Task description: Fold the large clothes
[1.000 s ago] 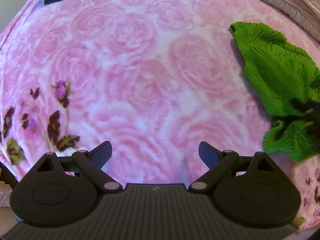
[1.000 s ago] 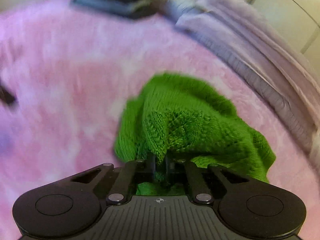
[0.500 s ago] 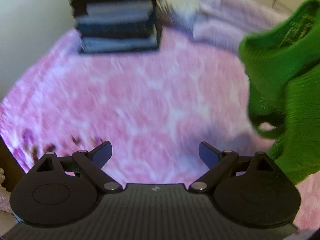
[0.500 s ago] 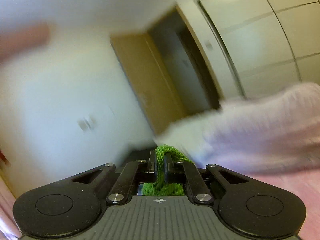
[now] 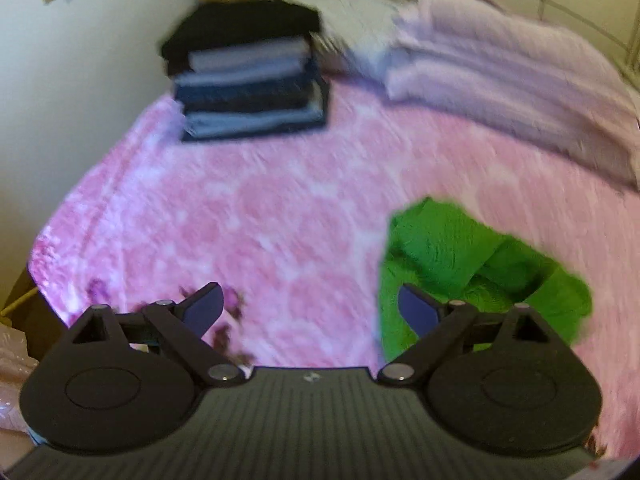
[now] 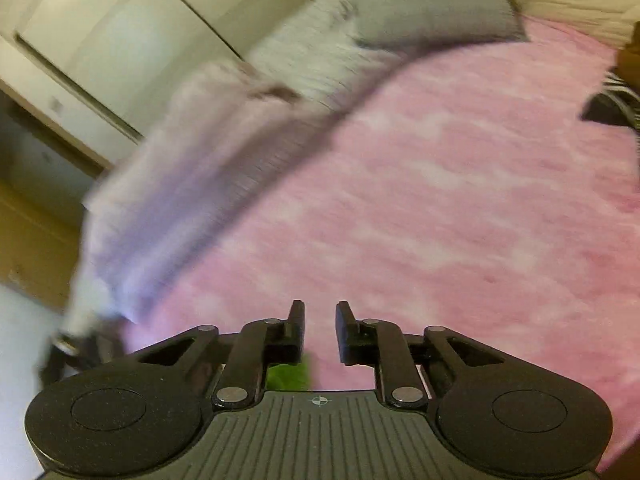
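Observation:
A green knitted garment (image 5: 460, 264) lies crumpled on the pink floral blanket (image 5: 280, 216), at the lower right of the left wrist view. My left gripper (image 5: 310, 306) is wide open above the blanket, its right finger in front of the garment's left edge, nothing between the fingers. My right gripper (image 6: 320, 320) is open by a small gap and holds nothing. A scrap of the green garment (image 6: 288, 376) shows below its left finger. Both views are motion blurred.
A stack of folded dark and grey clothes (image 5: 248, 80) stands at the far left corner of the bed by the wall. Folded lilac bedding (image 5: 500, 80) runs along the far right. The bed's left edge (image 5: 44, 264) drops off. A wardrobe (image 6: 100, 40) stands beyond.
My right gripper was shut on the green garment and lifted it; now it has opened and the garment lies on the blanket. Both cameras swung and tilted.

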Demonstrator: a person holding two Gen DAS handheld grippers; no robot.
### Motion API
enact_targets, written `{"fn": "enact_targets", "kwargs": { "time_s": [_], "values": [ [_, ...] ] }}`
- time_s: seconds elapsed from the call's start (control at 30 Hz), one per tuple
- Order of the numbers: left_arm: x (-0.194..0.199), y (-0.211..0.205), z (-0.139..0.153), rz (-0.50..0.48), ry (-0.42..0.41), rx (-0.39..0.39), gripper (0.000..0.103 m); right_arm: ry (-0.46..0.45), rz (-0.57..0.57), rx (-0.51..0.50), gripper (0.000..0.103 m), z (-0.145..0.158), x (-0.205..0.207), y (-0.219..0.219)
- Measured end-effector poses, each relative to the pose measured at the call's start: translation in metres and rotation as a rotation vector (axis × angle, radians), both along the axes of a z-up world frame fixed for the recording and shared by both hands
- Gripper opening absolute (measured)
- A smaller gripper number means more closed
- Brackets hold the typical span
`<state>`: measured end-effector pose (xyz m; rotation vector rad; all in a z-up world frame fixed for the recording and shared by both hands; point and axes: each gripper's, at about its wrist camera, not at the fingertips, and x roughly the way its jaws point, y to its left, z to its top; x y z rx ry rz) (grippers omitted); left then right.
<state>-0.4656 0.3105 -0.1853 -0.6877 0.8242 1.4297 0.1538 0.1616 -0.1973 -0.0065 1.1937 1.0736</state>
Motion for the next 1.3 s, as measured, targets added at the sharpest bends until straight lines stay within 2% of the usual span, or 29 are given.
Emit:
{"fn": "enact_targets", "kwargs": {
  "time_s": [0.03, 0.1, 0.17, 0.33, 0.43, 0.53, 0.67, 0.73, 0.83, 0.87, 0.9, 0.93, 0.97, 1.0, 1.13, 1.23, 1.27, 1.3],
  "values": [
    [0.008, -0.002, -0.011, -0.023, 0.004, -0.014, 0.092, -0.007, 0.037, -0.03, 0.024, -0.01, -0.002, -0.005],
    [0.025, -0.002, -0.034, -0.073, 0.024, -0.048, 0.091, -0.076, 0.115, -0.069, 0.032, -0.028, -0.015, -0.008],
    [0.04, 0.001, -0.054, -0.123, 0.031, -0.069, 0.09, -0.113, 0.186, -0.09, 0.039, -0.045, -0.039, -0.012],
    [0.054, 0.03, -0.088, -0.237, 0.012, -0.083, 0.086, -0.066, 0.392, -0.09, 0.047, -0.089, -0.113, 0.017],
    [0.065, 0.052, -0.098, -0.335, -0.005, -0.072, 0.086, -0.052, 0.486, -0.074, 0.051, -0.099, -0.156, 0.03],
    [0.076, 0.08, -0.107, -0.435, -0.016, -0.068, 0.086, -0.013, 0.523, -0.064, 0.052, -0.114, -0.193, 0.046],
    [0.087, 0.117, -0.126, -0.532, -0.033, -0.084, 0.085, 0.04, 0.512, -0.06, 0.054, -0.133, -0.224, 0.073],
    [0.093, 0.134, -0.139, -0.577, -0.032, -0.113, 0.081, 0.037, 0.471, -0.073, 0.054, -0.143, -0.236, 0.088],
    [0.099, 0.154, -0.158, -0.638, -0.049, -0.168, 0.062, 0.032, 0.449, -0.111, 0.052, -0.157, -0.248, 0.106],
    [0.1, 0.158, -0.161, -0.658, -0.05, -0.182, 0.04, 0.016, 0.445, -0.101, 0.043, -0.156, -0.249, 0.109],
    [0.101, 0.163, -0.161, -0.693, -0.067, -0.198, 0.023, -0.026, 0.446, -0.107, 0.01, -0.152, -0.25, 0.113],
    [0.101, 0.166, -0.159, -0.71, -0.089, -0.205, 0.022, -0.06, 0.462, -0.125, 0.005, -0.145, -0.251, 0.119],
    [0.099, 0.17, -0.154, -0.717, -0.119, -0.198, 0.011, -0.094, 0.463, -0.133, 0.005, -0.135, -0.248, 0.127],
    [0.098, 0.177, -0.145, -0.728, -0.159, -0.179, 0.006, -0.119, 0.462, -0.109, 0.005, -0.122, -0.245, 0.134],
    [0.108, 0.225, -0.097, -0.708, -0.269, -0.022, 0.006, -0.265, 0.468, 0.057, 0.005, -0.061, -0.225, 0.186],
    [0.127, 0.276, -0.063, -0.656, -0.324, 0.098, 0.008, -0.356, 0.394, 0.166, 0.005, -0.031, -0.203, 0.245],
    [0.135, 0.291, -0.056, -0.626, -0.332, 0.117, 0.018, -0.366, 0.349, 0.197, 0.005, -0.026, -0.194, 0.263],
    [0.142, 0.305, -0.052, -0.591, -0.33, 0.125, 0.038, -0.364, 0.306, 0.202, 0.008, -0.024, -0.185, 0.28]
  ]
}}
